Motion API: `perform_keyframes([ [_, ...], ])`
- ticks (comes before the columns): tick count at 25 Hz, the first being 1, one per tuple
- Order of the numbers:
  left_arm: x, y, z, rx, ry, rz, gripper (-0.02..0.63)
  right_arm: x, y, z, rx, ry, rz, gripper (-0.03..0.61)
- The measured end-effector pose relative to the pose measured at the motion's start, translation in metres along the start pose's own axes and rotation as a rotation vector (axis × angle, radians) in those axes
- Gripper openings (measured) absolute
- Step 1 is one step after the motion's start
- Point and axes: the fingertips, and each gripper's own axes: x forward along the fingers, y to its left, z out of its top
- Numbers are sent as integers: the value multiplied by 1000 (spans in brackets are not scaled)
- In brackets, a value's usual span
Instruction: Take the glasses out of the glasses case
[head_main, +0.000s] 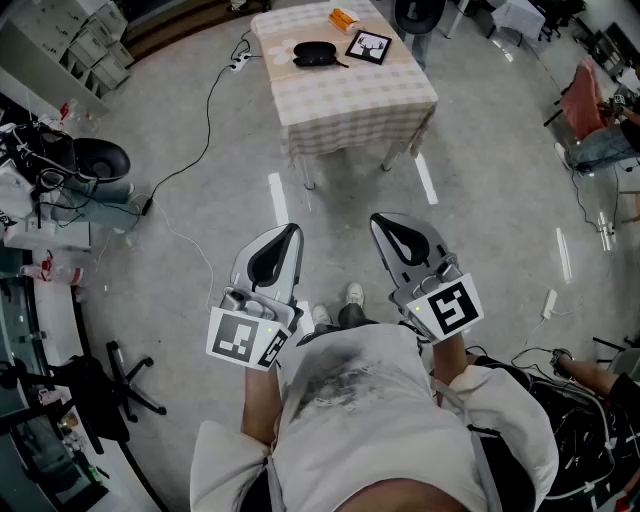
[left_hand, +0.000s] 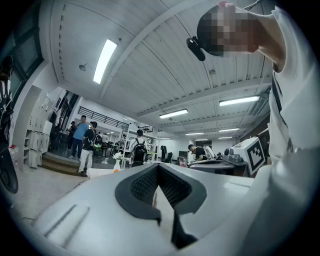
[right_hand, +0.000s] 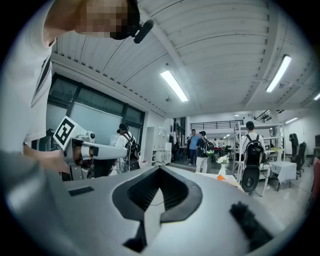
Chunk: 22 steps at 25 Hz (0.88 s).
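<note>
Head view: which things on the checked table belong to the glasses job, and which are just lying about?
For the job: black oval glasses case on the checked-cloth table; left gripper and right gripper, both shut and empty, well short of the table.

Lying about: small orange object; black-framed square marker card.

Glasses case (head_main: 316, 53) on the table (head_main: 350, 95): too small in my head view to tell open from closed, and I can't read its contents. Orange item (head_main: 344, 19) near it: I can't identify it.
</note>
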Motion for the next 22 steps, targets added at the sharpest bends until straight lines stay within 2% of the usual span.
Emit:
perform_keyframes([
  [3,-1,2,0,-1,2,14,8,2,0,5,23,4,-5,15],
  [22,51,-1,1,16,0,117,8,4,-61,-3,-21,-51,45,17],
])
